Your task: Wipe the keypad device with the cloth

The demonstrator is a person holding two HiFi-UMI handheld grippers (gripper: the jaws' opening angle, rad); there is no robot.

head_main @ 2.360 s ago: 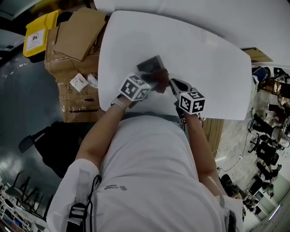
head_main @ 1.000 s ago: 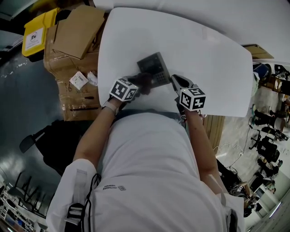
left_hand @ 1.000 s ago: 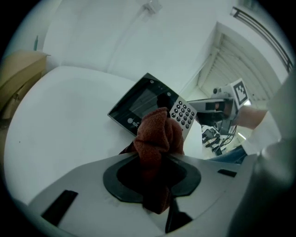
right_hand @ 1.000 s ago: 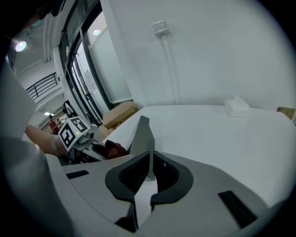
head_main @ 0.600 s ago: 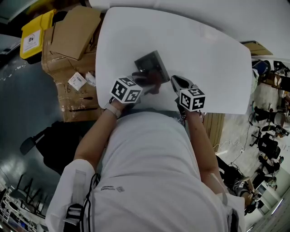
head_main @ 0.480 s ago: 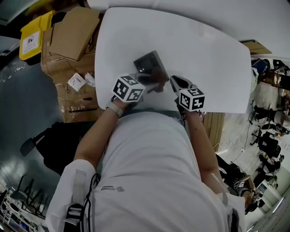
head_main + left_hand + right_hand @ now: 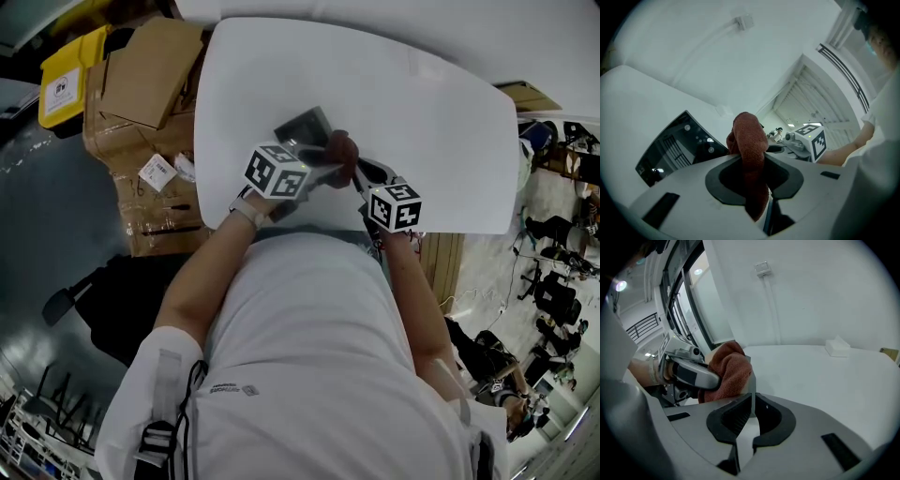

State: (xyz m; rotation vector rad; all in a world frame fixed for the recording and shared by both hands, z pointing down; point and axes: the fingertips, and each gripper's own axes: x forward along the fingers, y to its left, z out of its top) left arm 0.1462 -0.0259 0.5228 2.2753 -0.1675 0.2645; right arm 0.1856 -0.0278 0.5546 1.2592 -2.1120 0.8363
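The dark keypad device (image 7: 302, 127) lies on the white table (image 7: 431, 131), close to the near edge. My left gripper (image 7: 328, 159) is shut on a red-brown cloth (image 7: 342, 148), which bulges over the device's right near corner. In the left gripper view the cloth (image 7: 748, 136) stands up between the jaws of the left gripper (image 7: 752, 161), with the device's slanted panel (image 7: 675, 145) to its left. My right gripper (image 7: 361, 176) is shut on the device's thin grey edge (image 7: 750, 380), which runs up from the right gripper's (image 7: 751, 411) jaws. The cloth (image 7: 729, 373) sits just left of that edge.
Cardboard boxes (image 7: 150, 75) and a yellow bin (image 7: 66, 80) stand on the floor left of the table. A small white box (image 7: 838, 347) rests on the far side of the tabletop. Office chairs (image 7: 553, 291) stand to the right. The person's body covers the table's near edge.
My left gripper has carried the cloth rightward, from the device's left near side to its right near corner beside the right gripper. The right gripper has stayed where it was.
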